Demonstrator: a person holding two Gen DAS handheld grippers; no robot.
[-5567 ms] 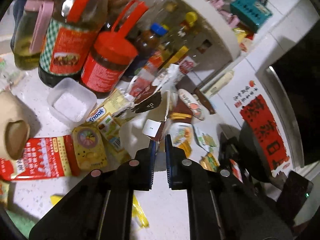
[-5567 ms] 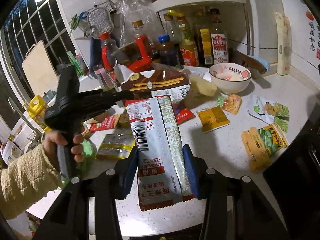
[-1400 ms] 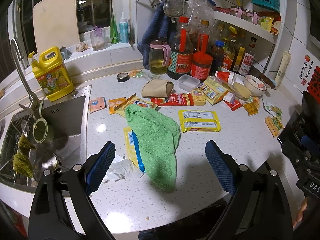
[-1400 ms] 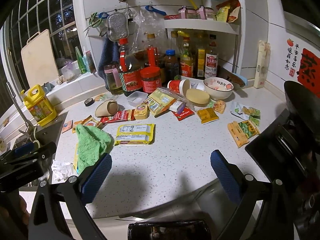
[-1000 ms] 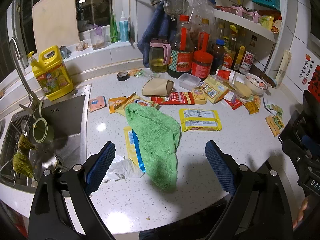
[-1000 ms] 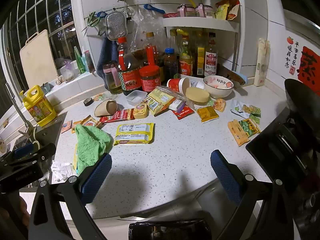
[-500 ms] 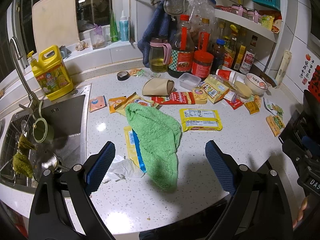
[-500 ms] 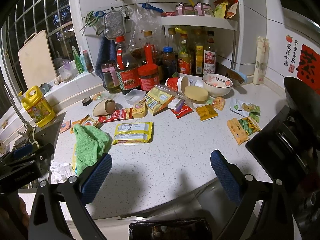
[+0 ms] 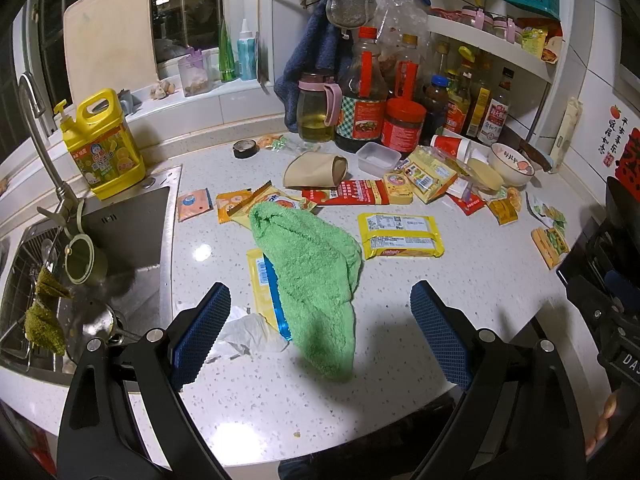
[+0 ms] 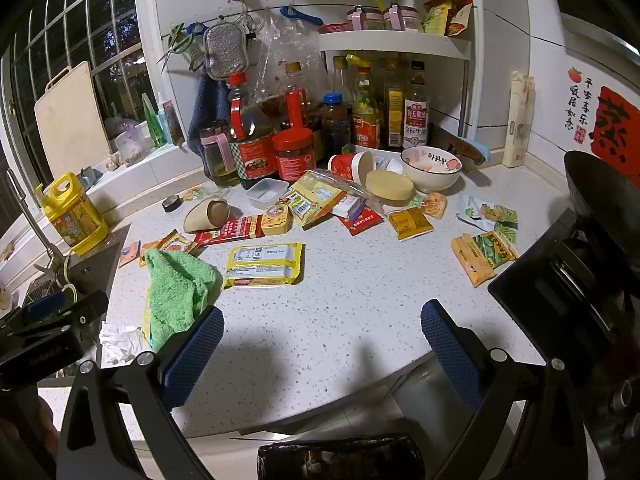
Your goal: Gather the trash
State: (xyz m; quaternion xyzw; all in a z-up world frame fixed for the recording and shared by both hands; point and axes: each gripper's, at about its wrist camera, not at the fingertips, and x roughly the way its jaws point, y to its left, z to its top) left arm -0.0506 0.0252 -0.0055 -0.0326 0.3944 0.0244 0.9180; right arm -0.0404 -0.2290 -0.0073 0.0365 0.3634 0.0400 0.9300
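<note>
Between pickups: left gripper (image 9: 316, 330) and right gripper (image 10: 322, 350) spread wide, empty; next, probably, yellow wrapper (image 10: 263, 265) at frame centre.

A home kitchen at night: a speckled white bench (image 9: 400, 300) beside a steel sink (image 9: 120, 232) with faucet (image 9: 40, 128), dish soap jug (image 9: 102, 144), cutting board (image 9: 110, 40), sauce bottles (image 10: 372, 116) under a wall shelf (image 10: 392, 46), and a dark wok (image 10: 600, 200).

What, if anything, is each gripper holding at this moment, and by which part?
Nothing is held. The left gripper and the right gripper both hang open over the counter, fingers spread wide and bare.
</note>
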